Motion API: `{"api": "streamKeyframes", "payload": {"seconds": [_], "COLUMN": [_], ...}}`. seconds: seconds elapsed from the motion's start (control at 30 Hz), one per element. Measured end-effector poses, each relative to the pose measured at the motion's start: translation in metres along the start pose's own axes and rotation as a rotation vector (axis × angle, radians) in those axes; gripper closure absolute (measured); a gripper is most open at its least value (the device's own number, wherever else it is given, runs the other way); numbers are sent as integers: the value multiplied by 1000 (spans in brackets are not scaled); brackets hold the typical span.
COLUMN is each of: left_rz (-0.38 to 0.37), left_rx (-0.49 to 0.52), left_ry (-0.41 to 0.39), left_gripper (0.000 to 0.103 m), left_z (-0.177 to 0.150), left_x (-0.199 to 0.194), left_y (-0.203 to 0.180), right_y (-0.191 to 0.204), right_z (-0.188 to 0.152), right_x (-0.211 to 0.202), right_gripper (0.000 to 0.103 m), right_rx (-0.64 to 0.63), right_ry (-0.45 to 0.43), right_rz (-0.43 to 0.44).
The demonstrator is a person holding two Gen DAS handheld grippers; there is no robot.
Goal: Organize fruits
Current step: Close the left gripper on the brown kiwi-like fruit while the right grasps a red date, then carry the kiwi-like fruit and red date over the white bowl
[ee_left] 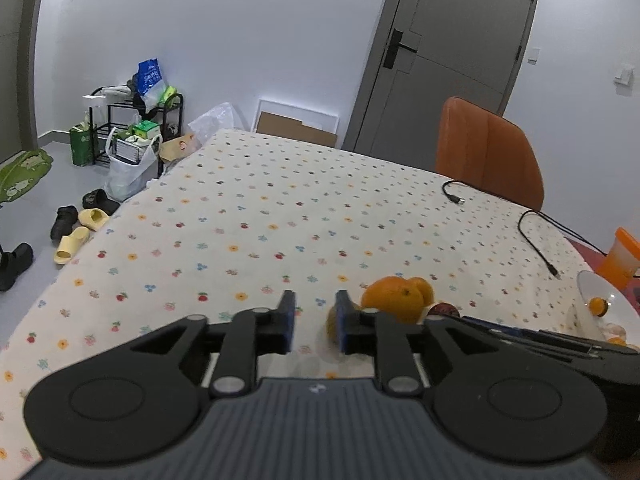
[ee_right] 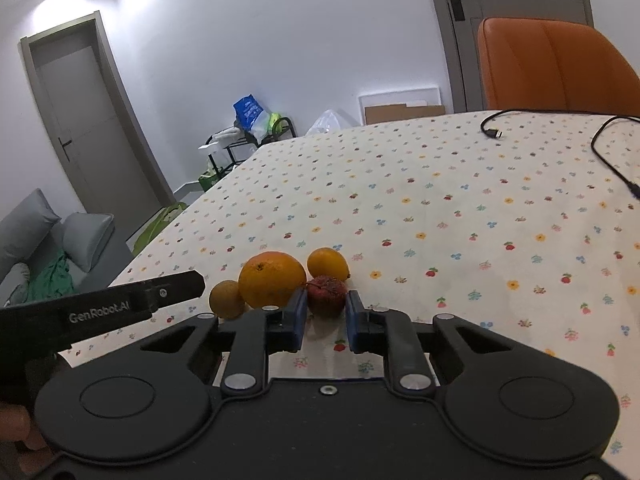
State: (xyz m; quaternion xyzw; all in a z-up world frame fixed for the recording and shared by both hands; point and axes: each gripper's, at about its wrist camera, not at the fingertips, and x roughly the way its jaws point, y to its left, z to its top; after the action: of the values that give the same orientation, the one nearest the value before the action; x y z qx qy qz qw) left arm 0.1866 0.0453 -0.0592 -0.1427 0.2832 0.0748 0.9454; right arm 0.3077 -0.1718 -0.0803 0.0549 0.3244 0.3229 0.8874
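Note:
Several fruits lie grouped on the flowered tablecloth: a big orange (ee_right: 273, 279), a smaller orange fruit (ee_right: 328, 264) behind it, a dark red fruit (ee_right: 327, 295) and a small brownish-yellow fruit (ee_right: 227, 299). My right gripper (ee_right: 326, 312) is open, its blue pads on either side of the red fruit's near end. My left gripper (ee_left: 314, 320) is open and empty, just left of the group; the brownish fruit (ee_left: 331, 324) peeks beside its right finger, the big orange (ee_left: 394, 298) beyond. The left gripper body (ee_right: 100, 308) shows in the right wrist view.
A white plate (ee_left: 592, 286) holding small fruit pieces sits at the table's right edge, an orange cup (ee_left: 620, 260) behind it. Two black cables (ee_left: 536, 236) lie on the far right. An orange chair (ee_left: 488, 152) stands behind the table.

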Motion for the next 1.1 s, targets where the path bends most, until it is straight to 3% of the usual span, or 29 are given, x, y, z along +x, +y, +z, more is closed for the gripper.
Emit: {"api": "streamKeyframes", "payload": {"seconds": [0.13,0.3,0.4,0.5,1.1], "left_rz": [-13,-3,0,24,30], "left_rx": [8,14,2,25,132], "left_ry": [1,13,20,29,-39], "left_gripper": [70,70,70,80,80], "left_z": [-2,-5,-9,-12,-11], "left_x": [2,11,17,18,-16], "left_y": [-8,-14,-12,-15,-65], "right_y": [-1,-6,-11,-16,-48], "right_z": [-1,-3,-3,-4,-18], "right_x": [-6,-17,-23,-31,-78], "right_gripper": [84,84,84,84,84], "right_rx": [0,10,20,26,113], "right_ry": [-7,-19,-29,-45,-143], "right_rz": [-10,-22,-34,-43,-46]}}
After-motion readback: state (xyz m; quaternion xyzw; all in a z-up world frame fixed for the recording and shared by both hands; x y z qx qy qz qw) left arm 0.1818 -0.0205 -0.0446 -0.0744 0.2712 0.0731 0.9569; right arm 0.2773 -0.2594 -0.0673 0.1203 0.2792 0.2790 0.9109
